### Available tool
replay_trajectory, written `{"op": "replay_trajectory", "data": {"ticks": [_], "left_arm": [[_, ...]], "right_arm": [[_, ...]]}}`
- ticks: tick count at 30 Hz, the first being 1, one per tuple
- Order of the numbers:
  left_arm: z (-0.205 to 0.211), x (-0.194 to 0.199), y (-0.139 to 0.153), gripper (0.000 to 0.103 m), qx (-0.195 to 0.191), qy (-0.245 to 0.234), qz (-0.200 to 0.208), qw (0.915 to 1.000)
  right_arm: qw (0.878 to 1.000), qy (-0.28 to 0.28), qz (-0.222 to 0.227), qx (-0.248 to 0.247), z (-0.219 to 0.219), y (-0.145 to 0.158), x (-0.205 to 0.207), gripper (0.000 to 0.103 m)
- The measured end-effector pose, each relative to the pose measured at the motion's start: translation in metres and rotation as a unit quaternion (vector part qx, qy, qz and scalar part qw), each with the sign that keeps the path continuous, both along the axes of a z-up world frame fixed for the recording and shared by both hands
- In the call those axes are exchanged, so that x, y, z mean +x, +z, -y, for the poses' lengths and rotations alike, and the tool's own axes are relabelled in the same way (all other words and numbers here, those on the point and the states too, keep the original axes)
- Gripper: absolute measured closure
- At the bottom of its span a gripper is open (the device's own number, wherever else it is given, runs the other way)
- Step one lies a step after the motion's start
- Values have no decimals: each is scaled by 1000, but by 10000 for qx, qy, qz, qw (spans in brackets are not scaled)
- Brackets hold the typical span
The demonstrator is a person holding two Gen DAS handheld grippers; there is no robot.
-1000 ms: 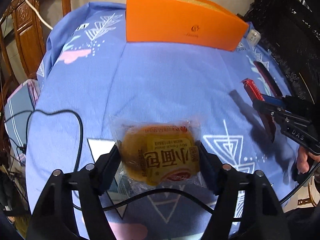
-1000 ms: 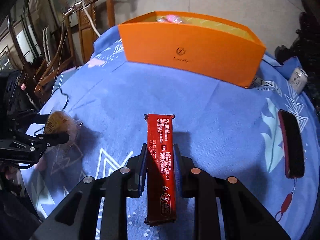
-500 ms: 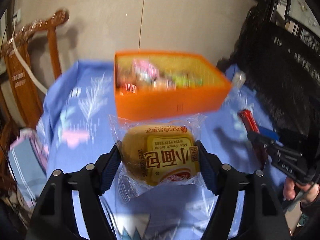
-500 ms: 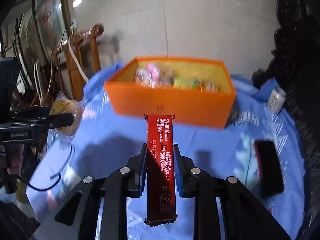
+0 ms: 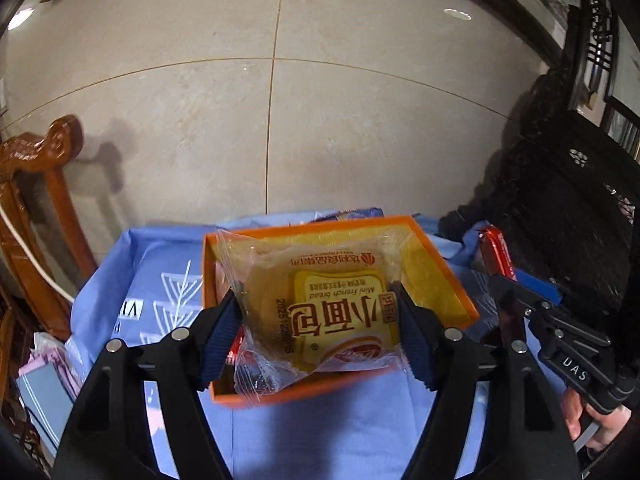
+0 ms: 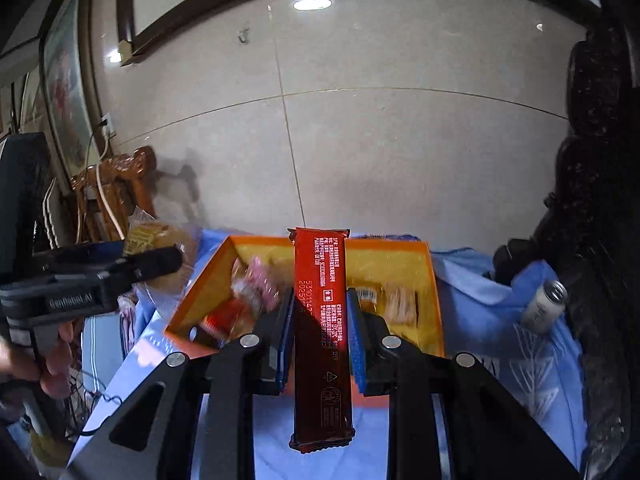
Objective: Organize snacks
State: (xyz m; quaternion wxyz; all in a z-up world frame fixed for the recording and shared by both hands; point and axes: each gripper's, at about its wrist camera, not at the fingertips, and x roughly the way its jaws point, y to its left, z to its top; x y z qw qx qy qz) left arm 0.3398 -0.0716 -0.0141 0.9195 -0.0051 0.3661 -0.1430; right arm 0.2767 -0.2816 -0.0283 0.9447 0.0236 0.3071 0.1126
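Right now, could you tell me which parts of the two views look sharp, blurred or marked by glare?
Left wrist view: the bread packet is sharp, its clear wrapper slightly shiny; wall lines bow from the fisheye. Right wrist view: the red bar is sharp, snacks in the orange box are smeared, and a lamp's glare spots the wall.

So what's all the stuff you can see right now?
Mini French bread packet: one, yellow in clear wrap, held over the box.
Snack bar: one, red wrapper, held upright in front of the box.
Box: one, orange, open on the table, several small snacks inside.
Tablecloth: one, blue with white patterns, covering the table.
Can: one, pale, on the cloth right of the box.
Wooden chair: one, brown, left of the table.
Left gripper: one, black, jaws shut on the bread packet.
Right gripper: one, black, jaws shut on the bar.
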Motion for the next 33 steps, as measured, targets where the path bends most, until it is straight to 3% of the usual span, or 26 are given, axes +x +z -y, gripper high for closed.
{"op": "replay_trajectory", "data": {"ticks": [4, 5, 6, 7, 8, 17, 33], "left_arm": [[8, 30, -8, 28, 163, 138, -64, 9998], [10, 34, -11, 12, 278, 215, -111, 9993], [11, 39, -15, 4, 479, 379, -170, 9980], [10, 41, -18, 4, 626, 517, -227, 9964], [10, 42, -20, 4, 665, 548, -300, 9958], [-1, 22, -23, 4, 714, 706, -481, 9938], [-23, -37, -4, 4, 713, 833, -334, 9934]], "right_arm": [[9998, -14, -217, -4, -6, -10, 32, 76], [9994, -14, -336, -17, -8, -13, 39, 57], [9987, -85, -494, -37, -8, -18, 46, 39], [9984, -213, -529, -40, -8, -21, 48, 10], [9982, -325, -510, -26, -8, -22, 48, 3], [9974, -240, -669, -118, -28, -20, 22, 3], [9957, -302, -859, -197, -44, -19, -22, 3]]}}
